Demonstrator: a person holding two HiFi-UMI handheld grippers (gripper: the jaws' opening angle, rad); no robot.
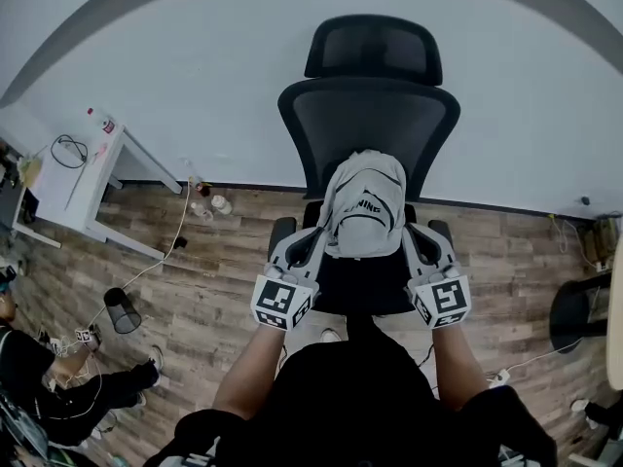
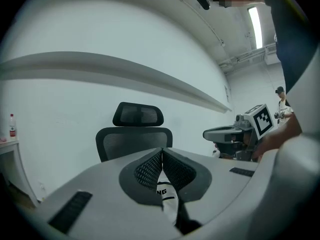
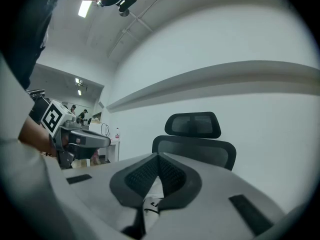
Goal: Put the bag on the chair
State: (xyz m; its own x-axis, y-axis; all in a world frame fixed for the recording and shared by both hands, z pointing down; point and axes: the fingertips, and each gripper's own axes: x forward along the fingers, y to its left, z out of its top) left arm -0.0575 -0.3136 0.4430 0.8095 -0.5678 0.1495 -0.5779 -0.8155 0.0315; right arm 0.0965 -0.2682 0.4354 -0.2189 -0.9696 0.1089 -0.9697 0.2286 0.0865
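A pale grey bag (image 1: 365,207) with black lettering hangs in front of the black mesh office chair (image 1: 370,115), over its seat. My left gripper (image 1: 313,241) is shut on the bag's left side and my right gripper (image 1: 417,239) on its right side. In the left gripper view the jaws (image 2: 162,156) meet with the bag's white fabric (image 2: 167,199) pinched below them, the chair (image 2: 134,139) straight ahead. The right gripper view shows its jaws (image 3: 158,161) closed on the fabric (image 3: 152,204), facing the chair (image 3: 200,146).
A white desk (image 1: 92,178) with a bottle (image 1: 100,120) stands at the left wall. A black wastebasket (image 1: 122,309) and cables lie on the wood floor. A person (image 1: 58,377) sits at the lower left. A dark round base (image 1: 579,309) is at the right.
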